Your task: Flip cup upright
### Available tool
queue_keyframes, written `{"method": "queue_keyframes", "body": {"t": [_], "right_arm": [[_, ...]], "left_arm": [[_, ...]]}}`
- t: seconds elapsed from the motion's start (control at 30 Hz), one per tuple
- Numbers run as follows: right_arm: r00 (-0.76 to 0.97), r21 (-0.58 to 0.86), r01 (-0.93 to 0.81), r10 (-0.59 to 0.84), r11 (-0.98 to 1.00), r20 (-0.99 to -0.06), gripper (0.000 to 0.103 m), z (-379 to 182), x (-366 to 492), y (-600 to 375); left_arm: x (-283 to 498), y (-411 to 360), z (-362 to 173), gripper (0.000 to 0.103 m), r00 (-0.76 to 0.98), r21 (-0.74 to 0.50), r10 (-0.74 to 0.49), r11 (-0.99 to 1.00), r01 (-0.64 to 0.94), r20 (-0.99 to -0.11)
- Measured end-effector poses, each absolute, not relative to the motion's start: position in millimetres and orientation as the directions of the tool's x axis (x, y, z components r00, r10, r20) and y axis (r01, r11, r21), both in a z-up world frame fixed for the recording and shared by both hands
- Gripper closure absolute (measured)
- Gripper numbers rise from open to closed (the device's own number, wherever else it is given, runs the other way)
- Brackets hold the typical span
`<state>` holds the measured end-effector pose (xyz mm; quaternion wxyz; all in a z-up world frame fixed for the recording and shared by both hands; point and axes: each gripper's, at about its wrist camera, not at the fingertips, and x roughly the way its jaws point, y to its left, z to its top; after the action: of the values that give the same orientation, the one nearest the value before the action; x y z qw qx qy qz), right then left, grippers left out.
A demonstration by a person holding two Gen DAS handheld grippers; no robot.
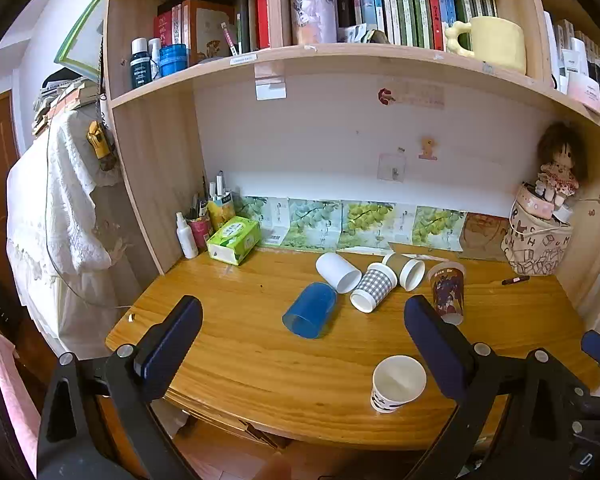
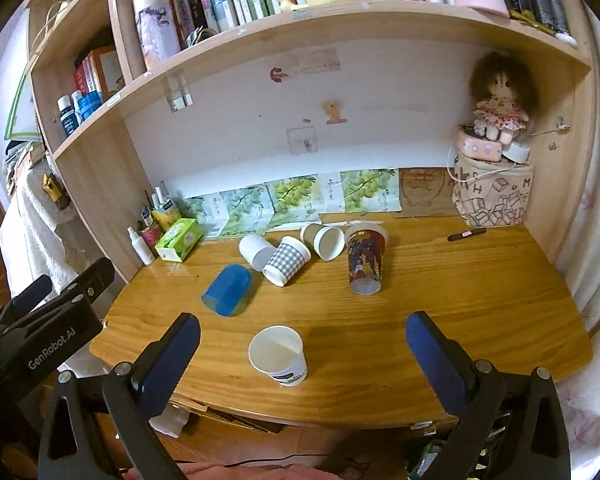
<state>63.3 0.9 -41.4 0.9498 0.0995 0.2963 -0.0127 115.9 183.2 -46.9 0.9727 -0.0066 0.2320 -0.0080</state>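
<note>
To right the translucent blue plastic cup [image 1: 310,316], which lies on its side on the yellow wooden desk [image 1: 236,360] just beside the white paper cup [image 1: 337,272] of the tipped cluster, I judge I should close across its wall near the open rim and rotate slowly, keeping clear of that neighbour. My left gripper [image 1: 300,344] and right gripper [image 2: 302,356] both stand wide apart, holding and touching nothing. One white paper cup with dark print [image 2: 278,356] stands upright near the front edge.

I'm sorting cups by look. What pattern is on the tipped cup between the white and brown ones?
Grey-and-white gingham check on the cup, clearest in the right wrist view.
</note>
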Motion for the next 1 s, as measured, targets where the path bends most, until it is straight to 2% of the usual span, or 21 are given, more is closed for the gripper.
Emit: {"method": "queue_keyframes", "body": {"t": [1.0], "right_arm": [[0.806, 0.154, 0.081, 0.025, 0.985, -0.591, 0.000, -42.5, 70.6, 6.6]], "left_arm": [[121.2, 173.6, -48.6, 0.002, 0.877, -0.014, -0.081, 0.996, 0.085, -0.474]]}}
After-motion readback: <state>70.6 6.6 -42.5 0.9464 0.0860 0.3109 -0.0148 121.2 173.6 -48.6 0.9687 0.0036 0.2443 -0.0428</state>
